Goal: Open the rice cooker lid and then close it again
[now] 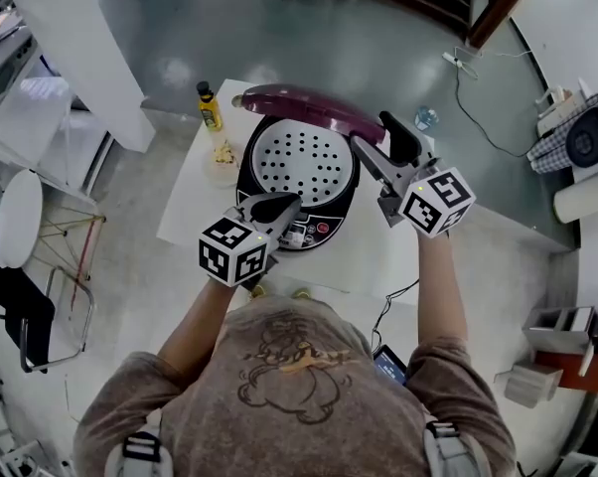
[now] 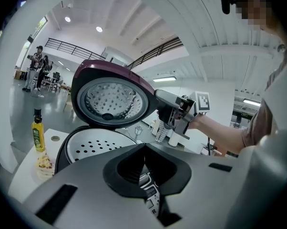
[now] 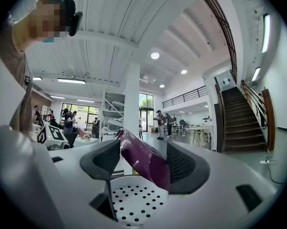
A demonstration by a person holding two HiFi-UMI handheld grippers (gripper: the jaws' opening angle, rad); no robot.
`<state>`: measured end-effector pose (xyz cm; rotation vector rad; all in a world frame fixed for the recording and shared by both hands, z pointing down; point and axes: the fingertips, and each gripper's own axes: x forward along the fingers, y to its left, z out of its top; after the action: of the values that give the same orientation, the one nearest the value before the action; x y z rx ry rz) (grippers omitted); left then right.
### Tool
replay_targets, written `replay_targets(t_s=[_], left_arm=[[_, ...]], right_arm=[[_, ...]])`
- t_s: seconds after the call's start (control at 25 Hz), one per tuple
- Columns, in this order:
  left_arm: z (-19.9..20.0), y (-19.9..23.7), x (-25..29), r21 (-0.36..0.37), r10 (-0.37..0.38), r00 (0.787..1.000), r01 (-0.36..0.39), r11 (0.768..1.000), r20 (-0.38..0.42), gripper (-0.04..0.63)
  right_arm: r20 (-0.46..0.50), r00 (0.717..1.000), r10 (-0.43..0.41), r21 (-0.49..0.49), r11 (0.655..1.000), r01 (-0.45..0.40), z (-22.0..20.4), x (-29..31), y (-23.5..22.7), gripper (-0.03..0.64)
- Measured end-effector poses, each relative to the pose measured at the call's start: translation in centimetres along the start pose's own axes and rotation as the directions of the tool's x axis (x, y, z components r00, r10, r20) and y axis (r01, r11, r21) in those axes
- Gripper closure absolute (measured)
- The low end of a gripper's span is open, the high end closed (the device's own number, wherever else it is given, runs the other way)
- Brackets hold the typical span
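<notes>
Here, a white table (image 1: 192,205) carries the cooker (image 1: 242,183), which stands near the middle of it. The purple lid (image 1: 299,107) is raised, hinged at the far side and leaning back, so its round metal underside faces the left gripper view. Inside the open cooker lies a white tray (image 1: 297,162) dotted with holes.

The right gripper (image 3: 143,149) reaches in at the lid's right edge. Its jaws stand wide apart with the lid's rim between them; the rim lies close against one pad and clear of the other, so nothing is clamped.

The left gripper (image 2: 144,147) is at the cooker's front, over the control panel. Its jaw tips meet and hold nothing.

A yellow bottle (image 1: 210,107) stands upright on the table, left of the lid.
</notes>
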<state>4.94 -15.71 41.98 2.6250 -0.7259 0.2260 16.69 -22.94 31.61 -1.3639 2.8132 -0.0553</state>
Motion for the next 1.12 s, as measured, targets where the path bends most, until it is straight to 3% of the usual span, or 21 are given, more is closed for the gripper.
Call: replay_targets(t_s=[1.12], left_arm=[[-0.8, 0.6, -0.2, -0.049, 0.001, 1.000, 0.001, 0.999, 0.022, 0.574]], right_arm=[[-0.040, 0.999, 0.010, 0.106, 0.994, -0.006, -5.8, -2.7, 3.8, 0.350]])
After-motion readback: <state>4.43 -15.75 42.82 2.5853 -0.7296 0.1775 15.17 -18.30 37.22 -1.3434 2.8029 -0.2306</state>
